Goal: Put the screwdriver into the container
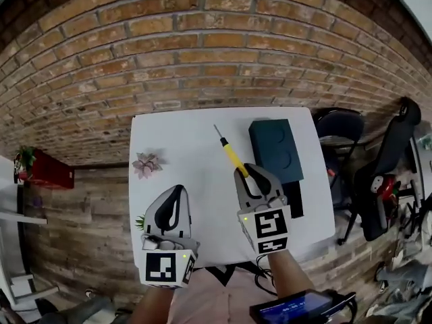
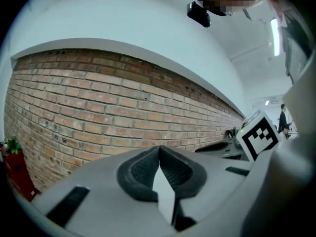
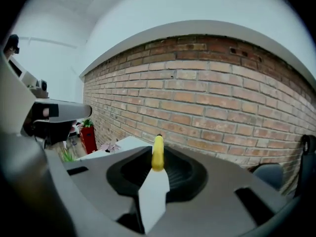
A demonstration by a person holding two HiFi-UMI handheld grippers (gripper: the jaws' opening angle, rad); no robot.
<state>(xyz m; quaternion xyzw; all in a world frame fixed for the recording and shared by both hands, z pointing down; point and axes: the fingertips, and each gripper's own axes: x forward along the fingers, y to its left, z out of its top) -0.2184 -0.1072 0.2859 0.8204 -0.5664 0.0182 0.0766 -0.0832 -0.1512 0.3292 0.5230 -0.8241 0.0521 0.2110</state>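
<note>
A person stood over a white table [image 1: 182, 137] with a gripper in each hand, seen from above. The right gripper [image 1: 244, 175] was pinching the yellow handle of the screwdriver [image 1: 233, 155], whose thin metal shaft pointed away toward the table's far edge. In the right gripper view the yellow handle [image 3: 157, 154] stuck out between the two dark pads, aimed at a brick wall [image 3: 207, 98]. The left gripper [image 1: 174, 198] hovered near the table's front edge with its jaws pressed together and nothing between them. The dark teal container [image 1: 277, 147] sat just to the right of the screwdriver, apart from it. By the look of it, the grasp was made and the transfer was left to do: the tool would need carrying over to the container and letting go. A small pinkish plant [image 1: 146, 164] sat on the table's left side. Whether the screwdriver was lifted clear of the table could not be told from above. The container's top showed two round shapes, and whether it stood open was hard to make out. The screwdriver's tip was too thin to read.
</note>
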